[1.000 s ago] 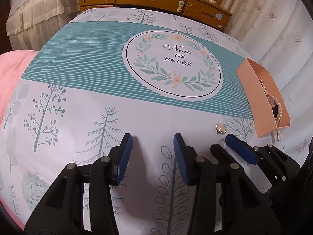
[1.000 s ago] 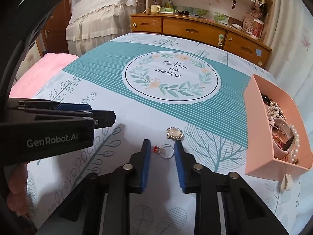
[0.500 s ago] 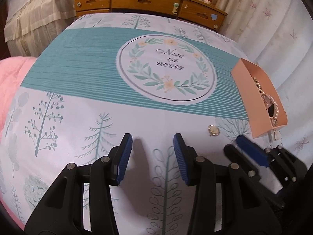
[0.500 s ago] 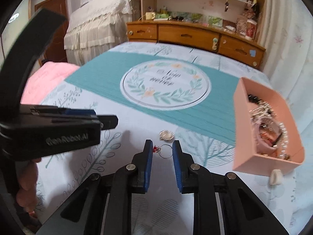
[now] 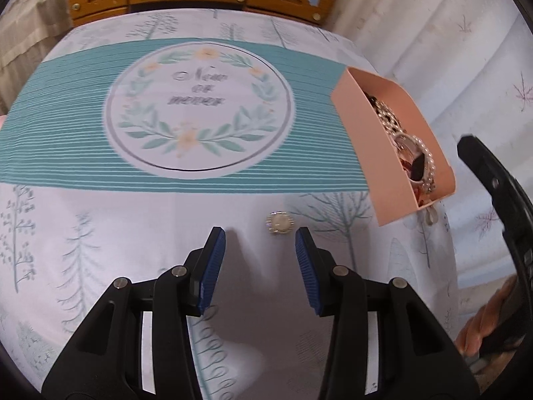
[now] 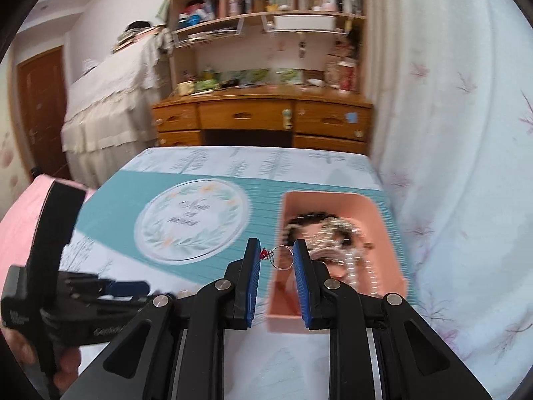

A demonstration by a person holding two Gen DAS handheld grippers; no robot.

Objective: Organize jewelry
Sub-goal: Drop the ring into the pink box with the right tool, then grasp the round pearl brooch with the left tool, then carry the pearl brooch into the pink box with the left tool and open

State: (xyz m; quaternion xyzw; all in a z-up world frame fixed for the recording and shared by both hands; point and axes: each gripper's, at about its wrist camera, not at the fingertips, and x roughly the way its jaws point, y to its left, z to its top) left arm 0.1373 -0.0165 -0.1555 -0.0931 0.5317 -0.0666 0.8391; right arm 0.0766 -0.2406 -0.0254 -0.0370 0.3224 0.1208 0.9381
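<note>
A thin silver ring (image 6: 282,257) with a tiny red stone is pinched between the blue pads of the right gripper (image 6: 277,256). It hangs in the air over the near end of the pink box (image 6: 383,213), which is full of beads and pearls. The left gripper (image 5: 260,246) has its jaws wide apart, holding nothing. A round pearl brooch (image 5: 279,222) lies on the tree-print bedspread (image 5: 100,226) just past its tips.

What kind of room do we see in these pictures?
Most likely a bedroom: a bed under a printed tree-pattern cover, a wooden desk with drawers at its far end, crowded shelves above it, and a door on the left.
</note>
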